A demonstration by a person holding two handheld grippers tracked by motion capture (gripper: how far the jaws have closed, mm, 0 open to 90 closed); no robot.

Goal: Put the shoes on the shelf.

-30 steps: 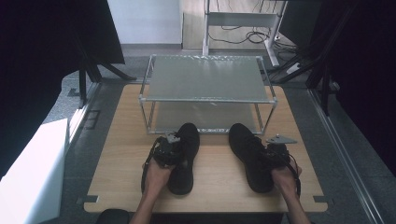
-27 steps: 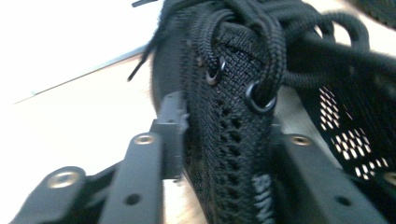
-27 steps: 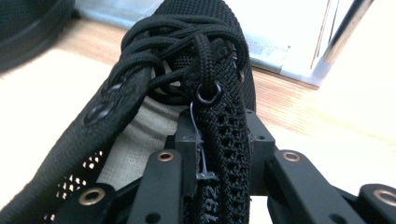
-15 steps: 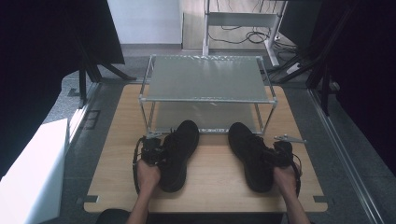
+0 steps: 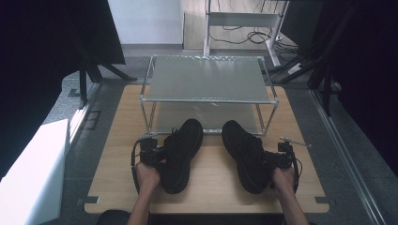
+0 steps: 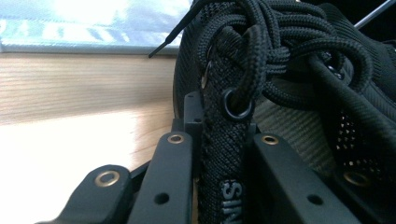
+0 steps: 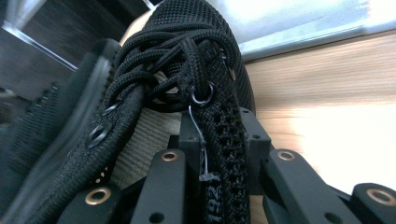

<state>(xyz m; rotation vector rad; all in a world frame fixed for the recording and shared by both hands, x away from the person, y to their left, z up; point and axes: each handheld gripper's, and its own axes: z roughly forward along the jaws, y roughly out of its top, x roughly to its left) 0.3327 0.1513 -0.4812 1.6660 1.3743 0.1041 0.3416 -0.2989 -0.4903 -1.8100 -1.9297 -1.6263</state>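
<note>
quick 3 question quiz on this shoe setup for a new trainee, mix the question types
1. True or false: the left gripper is clamped on the left shoe.
2. What part of the right shoe does the right gripper hold? A) the toe B) the eyelet edge of the upper C) the sole
3. Where do both shoes sit relative to the metal rack?

Key: 1 true. 2 B. 3 On the wooden table in front of the rack, toes pointing toward its lower shelf.

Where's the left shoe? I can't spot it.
In the high view, the left shoe sits left of centre on the table, before the rack, clamped by the left gripper.
</note>
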